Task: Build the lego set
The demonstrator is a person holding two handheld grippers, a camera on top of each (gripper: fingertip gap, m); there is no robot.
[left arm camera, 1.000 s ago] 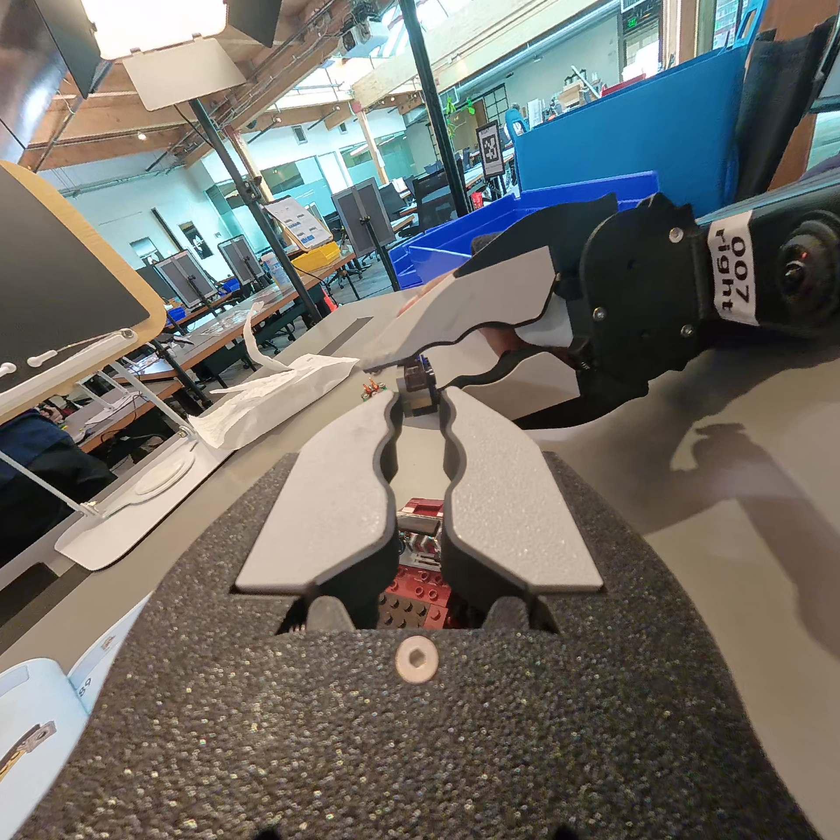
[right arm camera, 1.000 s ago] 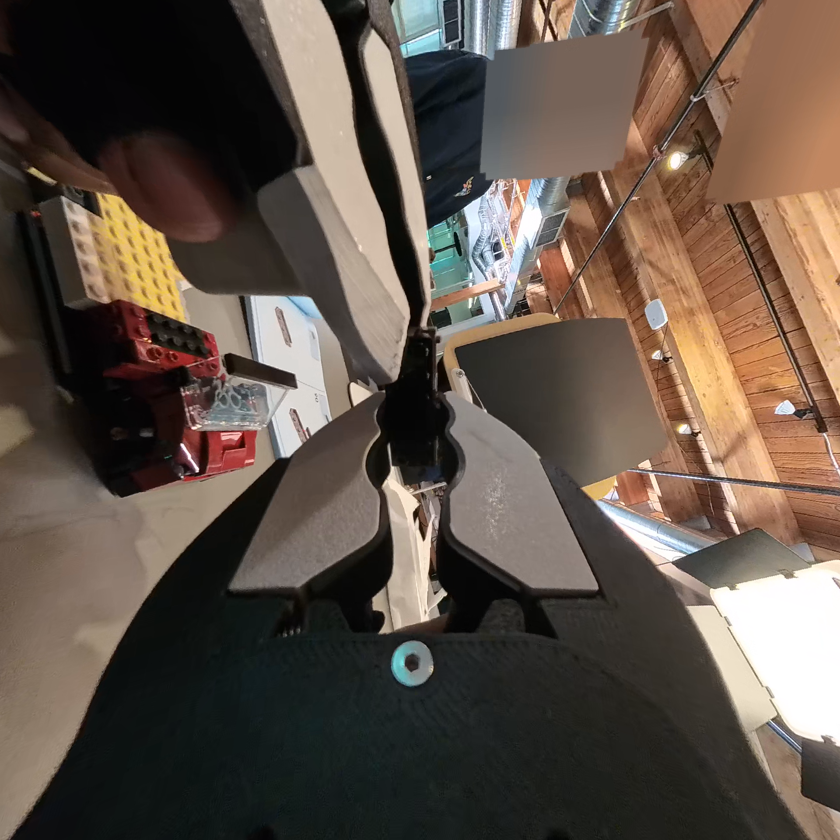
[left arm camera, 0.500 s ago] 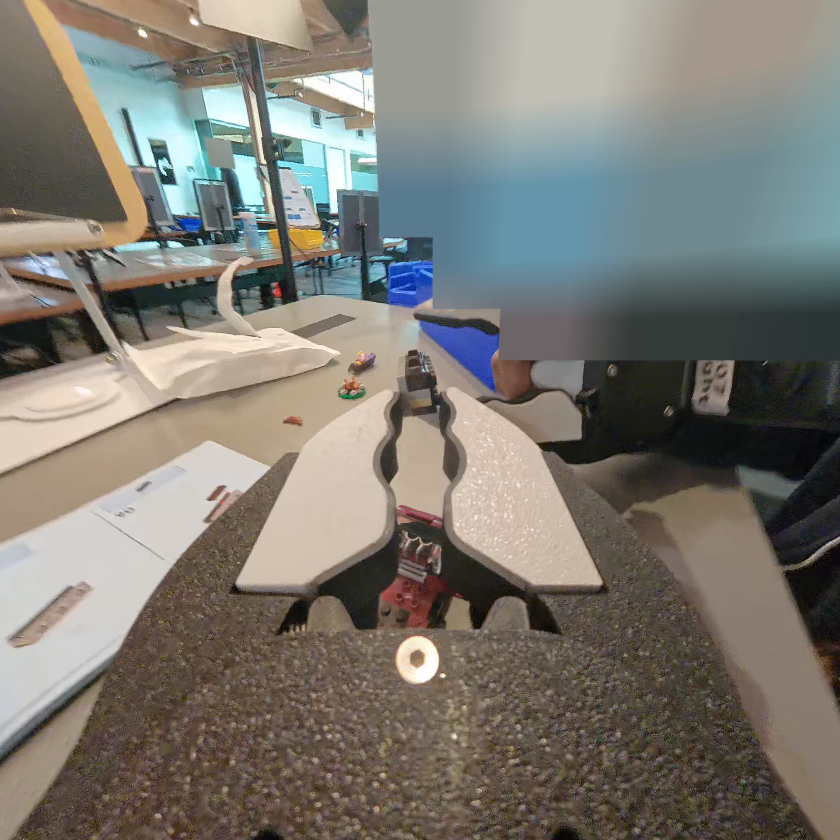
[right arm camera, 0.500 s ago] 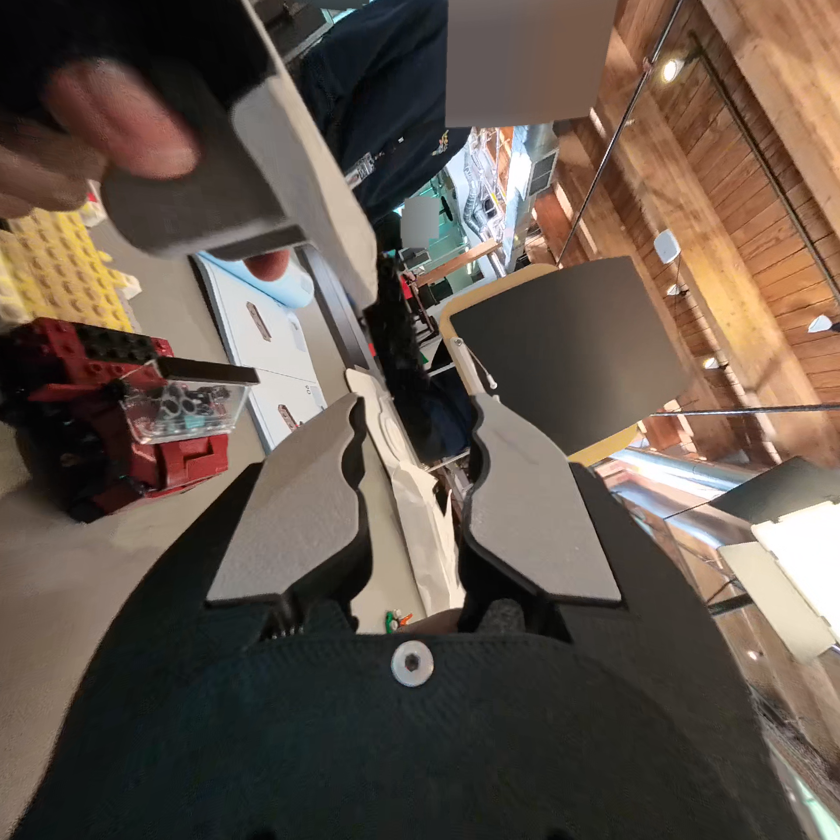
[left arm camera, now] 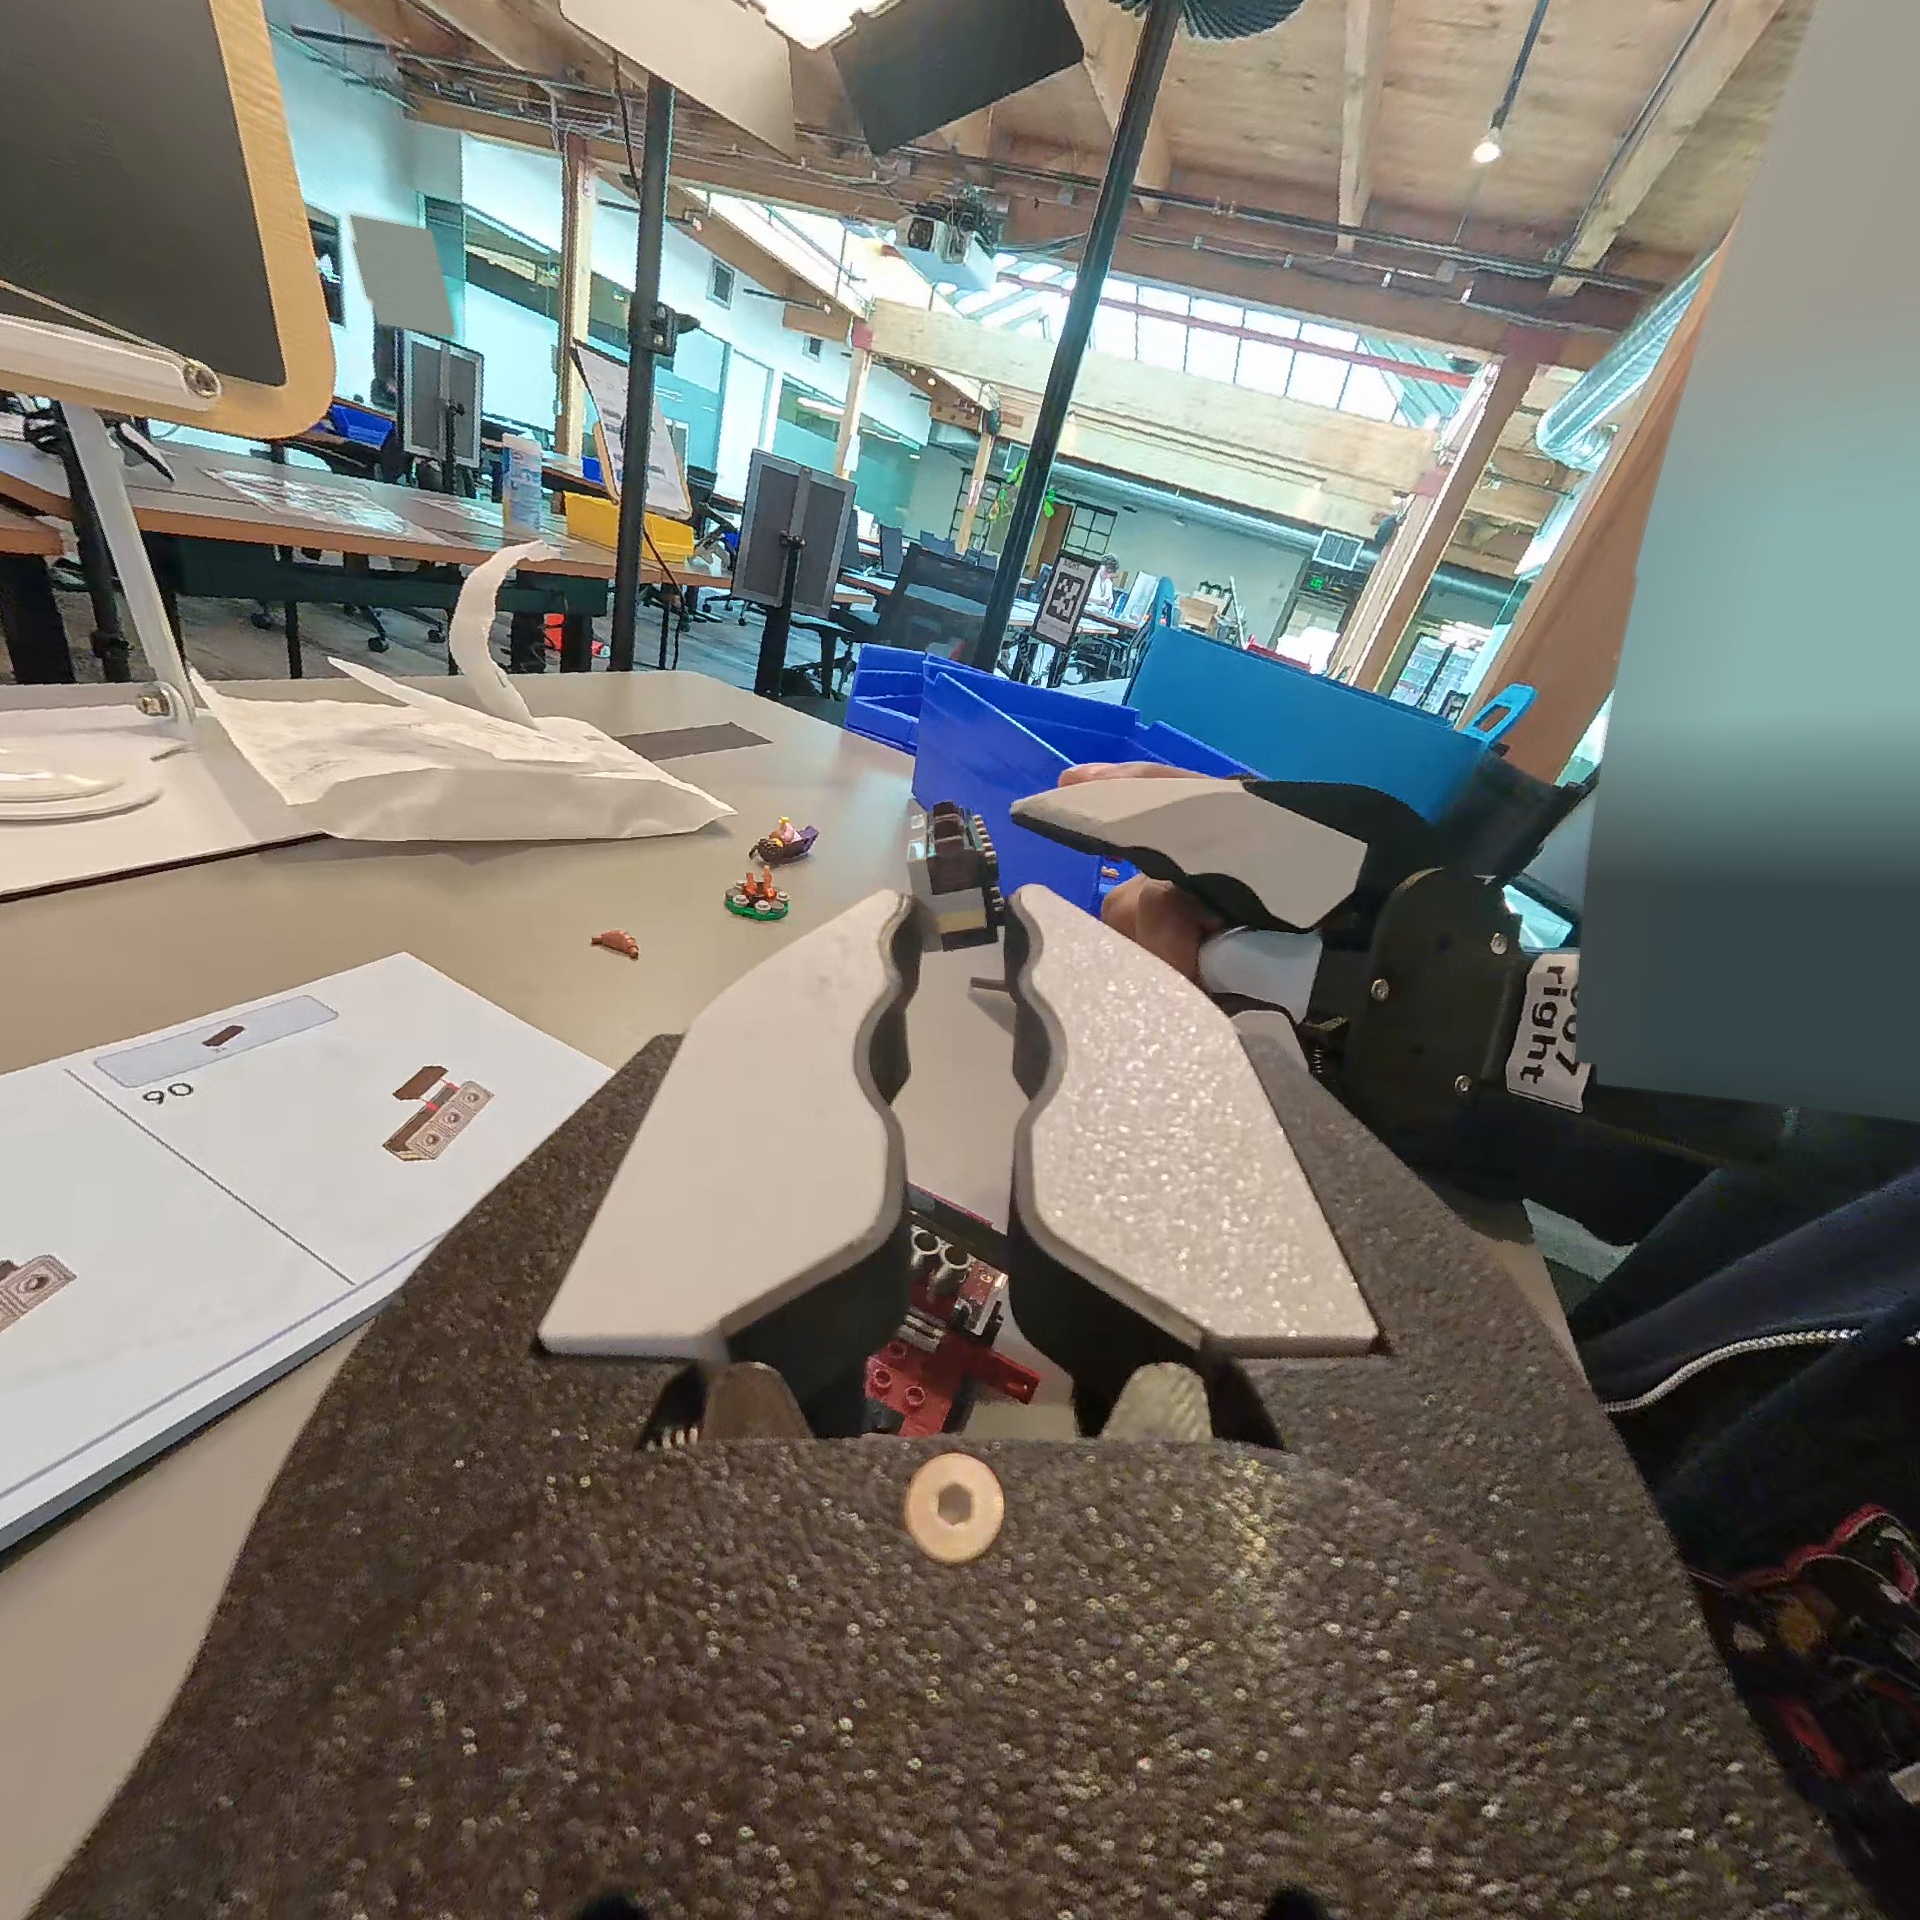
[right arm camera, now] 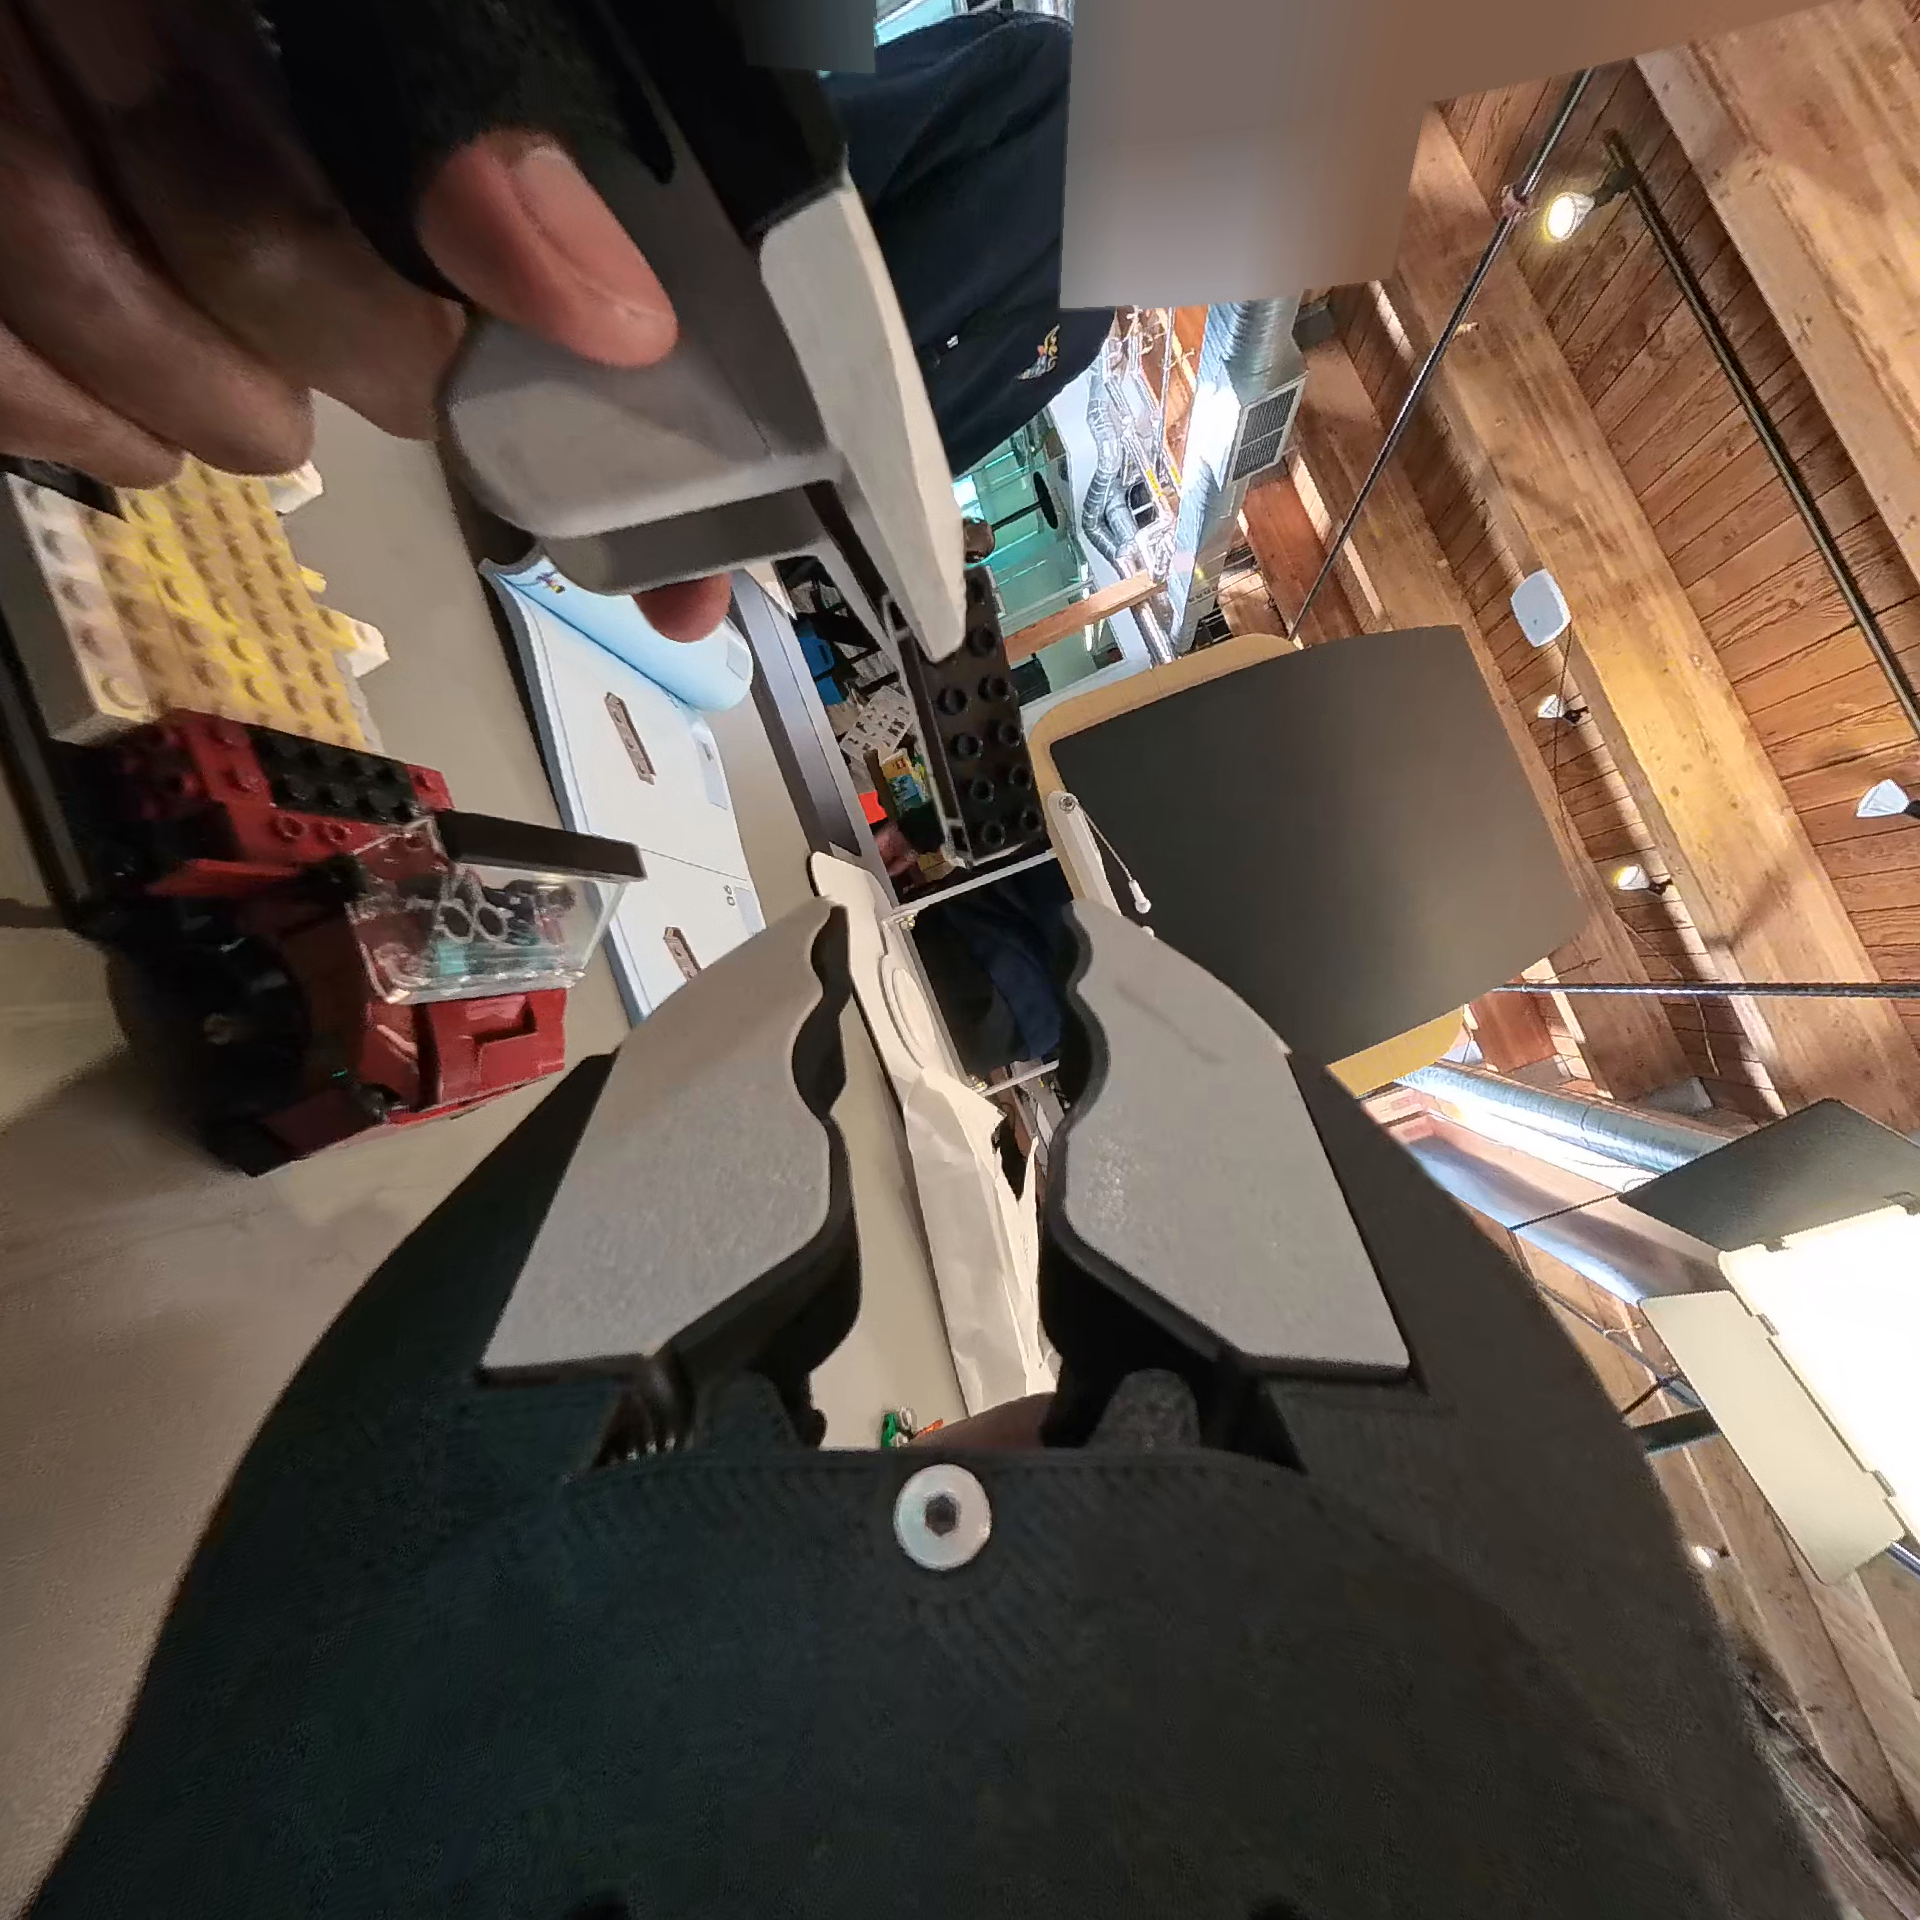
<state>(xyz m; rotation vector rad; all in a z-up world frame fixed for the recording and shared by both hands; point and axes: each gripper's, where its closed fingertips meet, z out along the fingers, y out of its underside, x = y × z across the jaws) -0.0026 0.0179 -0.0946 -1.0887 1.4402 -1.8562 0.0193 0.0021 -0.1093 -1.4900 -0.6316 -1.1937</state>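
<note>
Left gripper (left arm camera: 961,914) clamped, right gripper (right arm camera: 951,925) agape

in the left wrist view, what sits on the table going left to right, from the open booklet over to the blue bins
instruction booklet → small brown piece → green round piece with orange bits → brick stack held at the left gripper fingertips → right gripper → blue bins behind it

A grey table (left arm camera: 436,925) is carrying a white paper bag (left arm camera: 436,769), an open instruction booklet (left arm camera: 208,1164), blue bins (left arm camera: 997,727) and small brick pieces (left arm camera: 756,896).
</note>
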